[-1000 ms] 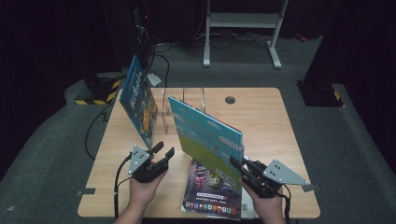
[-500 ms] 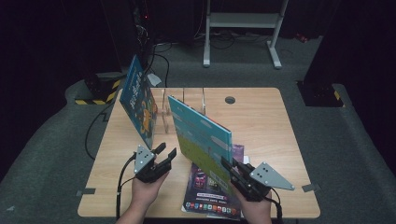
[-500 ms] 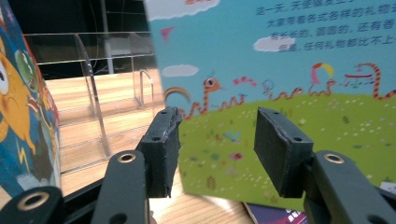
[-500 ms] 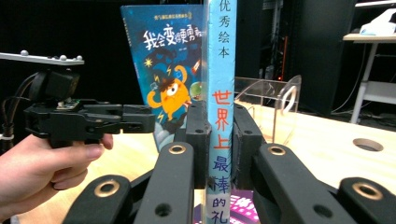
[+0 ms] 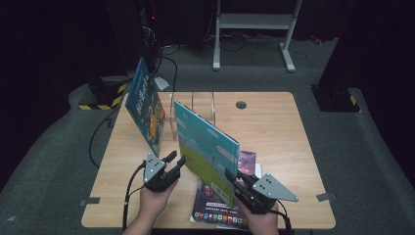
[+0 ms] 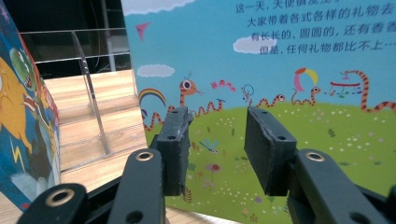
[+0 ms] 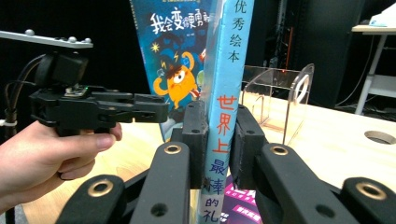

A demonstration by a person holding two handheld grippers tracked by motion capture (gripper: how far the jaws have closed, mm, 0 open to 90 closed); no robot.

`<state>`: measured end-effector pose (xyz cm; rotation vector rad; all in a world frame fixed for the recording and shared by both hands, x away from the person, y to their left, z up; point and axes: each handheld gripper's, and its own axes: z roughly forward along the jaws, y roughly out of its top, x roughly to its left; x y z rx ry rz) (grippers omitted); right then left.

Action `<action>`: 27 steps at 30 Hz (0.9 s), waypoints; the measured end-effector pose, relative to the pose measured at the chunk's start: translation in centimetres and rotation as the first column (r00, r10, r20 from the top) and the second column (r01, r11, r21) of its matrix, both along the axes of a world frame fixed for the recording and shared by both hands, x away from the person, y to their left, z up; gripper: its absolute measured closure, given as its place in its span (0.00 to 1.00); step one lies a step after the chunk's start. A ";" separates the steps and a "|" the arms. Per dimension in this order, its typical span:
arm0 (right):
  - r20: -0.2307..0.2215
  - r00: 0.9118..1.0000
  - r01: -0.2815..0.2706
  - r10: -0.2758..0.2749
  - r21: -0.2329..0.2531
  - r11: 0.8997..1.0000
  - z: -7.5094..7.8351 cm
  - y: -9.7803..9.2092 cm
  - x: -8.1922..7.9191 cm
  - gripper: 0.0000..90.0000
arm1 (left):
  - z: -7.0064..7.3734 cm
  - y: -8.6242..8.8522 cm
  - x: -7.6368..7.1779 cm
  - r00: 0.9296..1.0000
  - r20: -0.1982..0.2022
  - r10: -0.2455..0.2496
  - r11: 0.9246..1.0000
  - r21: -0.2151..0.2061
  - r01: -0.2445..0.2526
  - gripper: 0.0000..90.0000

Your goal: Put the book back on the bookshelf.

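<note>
A light-blue picture book (image 5: 208, 147) stands upright over the table's front middle. My right gripper (image 5: 234, 175) is shut on its spine (image 7: 229, 116) near the lower corner. My left gripper (image 5: 176, 158) is open just left of the book. In the left gripper view its jaws (image 6: 217, 140) point at the cover's snake drawing (image 6: 280, 93), with nothing between them. A blue book with an orange monster (image 5: 144, 112) leans at the left end of a clear acrylic rack (image 5: 192, 111). Under the held book a dark purple book (image 5: 220, 208) lies flat.
The wooden table (image 5: 274, 132) has a round cable hole (image 5: 241, 105) at the back. The rack's clear dividers (image 7: 280, 102) stand just beyond the held book. Dark floor, cables and a white stand frame (image 5: 254, 29) lie behind the table.
My right gripper has carried the picture book a little left and toward the person. The left gripper has edged right, closer to the book's cover, still open.
</note>
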<state>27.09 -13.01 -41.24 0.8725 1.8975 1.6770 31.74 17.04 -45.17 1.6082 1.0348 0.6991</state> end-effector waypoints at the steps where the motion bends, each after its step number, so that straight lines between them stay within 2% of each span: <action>1: 0.000 1.000 0.000 0.000 0.000 1.000 0.0 0.0 0.0 0.87 | 0.0 0.0 0.0 1.000 0.000 0.000 1.000 0.000 0.000 0.67; 12: 0.003 0.997 -0.080 0.080 0.003 0.997 -0.5 1.2 -0.8 0.83 | -0.1 0.1 0.2 1.000 -0.007 0.006 1.000 -0.013 -0.006 0.66; 19: 0.006 0.991 -0.132 0.132 0.012 0.991 -0.6 1.8 -1.2 0.81 | -0.2 0.3 0.4 1.000 -0.017 0.008 1.000 -0.020 -0.008 0.66; 21: -0.001 0.986 -0.166 0.166 0.023 0.986 -0.7 2.2 -1.3 0.79 | -0.3 0.3 0.4 1.000 -0.018 0.009 1.000 -0.014 -0.009 0.66; 27: 0.001 0.984 -0.178 0.178 0.010 0.984 -0.8 2.8 -1.6 0.78 | -0.3 0.4 0.5 1.000 -0.021 0.016 1.000 -0.024 -0.016 0.67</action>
